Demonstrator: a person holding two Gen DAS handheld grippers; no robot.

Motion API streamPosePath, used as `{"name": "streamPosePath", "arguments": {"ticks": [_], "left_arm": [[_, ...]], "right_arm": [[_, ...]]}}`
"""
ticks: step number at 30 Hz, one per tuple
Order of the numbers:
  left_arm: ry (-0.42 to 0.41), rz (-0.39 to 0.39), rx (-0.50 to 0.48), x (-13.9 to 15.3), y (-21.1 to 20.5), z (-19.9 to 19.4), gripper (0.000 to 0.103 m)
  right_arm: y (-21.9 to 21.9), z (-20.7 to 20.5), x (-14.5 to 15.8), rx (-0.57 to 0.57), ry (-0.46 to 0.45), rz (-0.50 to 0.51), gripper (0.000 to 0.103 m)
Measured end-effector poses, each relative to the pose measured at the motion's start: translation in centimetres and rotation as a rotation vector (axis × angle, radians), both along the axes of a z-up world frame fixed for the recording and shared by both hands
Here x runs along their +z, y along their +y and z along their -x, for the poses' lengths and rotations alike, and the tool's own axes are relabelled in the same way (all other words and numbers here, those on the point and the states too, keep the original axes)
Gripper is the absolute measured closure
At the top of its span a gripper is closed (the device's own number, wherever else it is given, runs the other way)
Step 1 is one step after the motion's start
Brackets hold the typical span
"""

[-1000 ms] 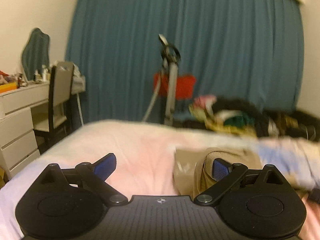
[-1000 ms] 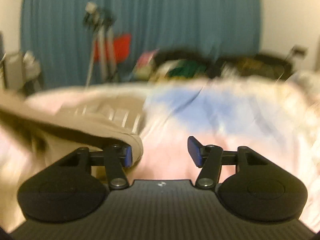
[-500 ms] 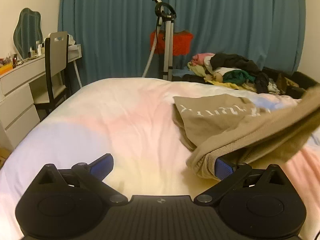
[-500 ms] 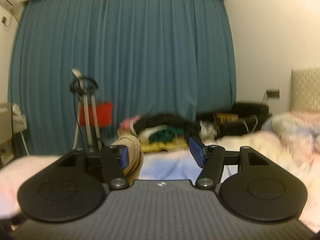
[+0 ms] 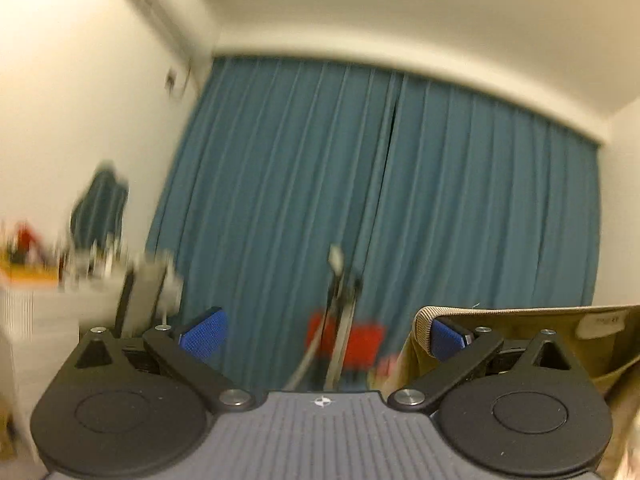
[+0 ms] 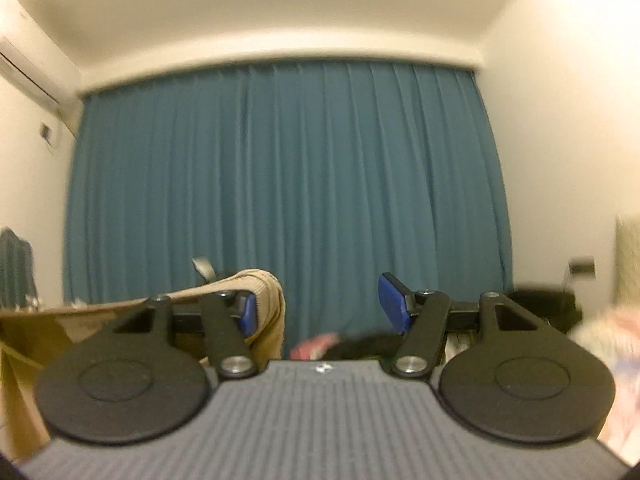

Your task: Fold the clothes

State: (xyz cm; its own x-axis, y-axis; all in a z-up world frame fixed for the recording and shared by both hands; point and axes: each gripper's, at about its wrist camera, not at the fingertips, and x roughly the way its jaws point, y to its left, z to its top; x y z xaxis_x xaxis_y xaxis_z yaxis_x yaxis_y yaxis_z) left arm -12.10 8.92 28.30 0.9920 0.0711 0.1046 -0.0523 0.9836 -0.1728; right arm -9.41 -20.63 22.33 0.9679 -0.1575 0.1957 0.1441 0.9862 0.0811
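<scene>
A tan garment with a ribbed hem hangs stretched between my two grippers, lifted high in the air. In the left wrist view the garment (image 5: 520, 344) is hooked over the right finger (image 5: 448, 338) of my left gripper (image 5: 324, 334), whose jaws stand wide apart. In the right wrist view the garment (image 6: 256, 296) is draped over the left finger (image 6: 246, 314) of my right gripper (image 6: 322, 312), whose jaws also stand wide apart. The bed is out of both views.
A blue curtain (image 6: 280, 184) fills the wall ahead. A stand with a red item (image 5: 340, 336) is in front of it. A desk with clutter (image 5: 48, 280) is at the left. A pile of clothes (image 6: 352, 344) lies low ahead. An air conditioner (image 6: 28, 76) hangs upper left.
Both grippers have risen and tilted up from the bed, lifting the tan garment off it. The bed has dropped out of both views.
</scene>
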Motion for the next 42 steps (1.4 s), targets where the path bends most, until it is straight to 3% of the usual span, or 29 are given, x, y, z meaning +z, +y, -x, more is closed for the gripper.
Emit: {"name": "streamPosePath", "arguments": {"ticks": [5, 9, 13, 17, 24, 29, 33, 37, 40, 42], "left_arm": [[-0.169, -0.037, -0.062, 9.1, 0.9, 6.1, 0.000], [-0.172, -0.043, -0.130, 12.3, 0.3, 8.0, 0.000], [-0.152, -0.042, -0.199, 14.8, -0.5, 9.0, 0.000], [-0.030, -0.004, -0.262, 13.2, -2.1, 3.8, 0.000], [0.189, 0.054, -0.272, 5.4, -5.3, -11.9, 0.000], [0.262, 0.028, -0.179, -1.0, -9.0, -25.4, 0.000], [0.358, 0.035, -0.136, -9.3, -11.1, -37.0, 0.000], [0.483, 0.040, -0.146, -19.6, -12.3, -46.4, 0.000], [0.642, 0.068, -0.181, -27.8, -9.9, -53.7, 0.001], [0.739, 0.068, -0.215, -31.8, -8.7, -57.3, 0.002]], "right_arm": [[-0.4, 5.7, 8.3, 0.068, -0.085, 0.013, 0.041], [-1.2, 8.9, 12.5, 0.087, -0.107, 0.022, 0.041], [-1.6, 9.6, 13.6, 0.081, -0.068, 0.006, 0.041], [-2.4, 6.3, 11.8, 0.052, 0.024, 0.008, 0.041], [-4.5, -6.3, 5.2, -0.012, 0.227, 0.011, 0.041], [-6.8, -20.7, -1.7, -0.061, 0.361, -0.013, 0.041], [-8.3, -31.6, -8.9, -0.099, 0.420, -0.023, 0.041], [-9.6, -41.8, -18.6, -0.088, 0.521, -0.074, 0.041], [-10.3, -47.7, -26.4, -0.058, 0.626, -0.098, 0.041], [-10.3, -50.5, -29.7, -0.028, 0.707, -0.112, 0.041]]}}
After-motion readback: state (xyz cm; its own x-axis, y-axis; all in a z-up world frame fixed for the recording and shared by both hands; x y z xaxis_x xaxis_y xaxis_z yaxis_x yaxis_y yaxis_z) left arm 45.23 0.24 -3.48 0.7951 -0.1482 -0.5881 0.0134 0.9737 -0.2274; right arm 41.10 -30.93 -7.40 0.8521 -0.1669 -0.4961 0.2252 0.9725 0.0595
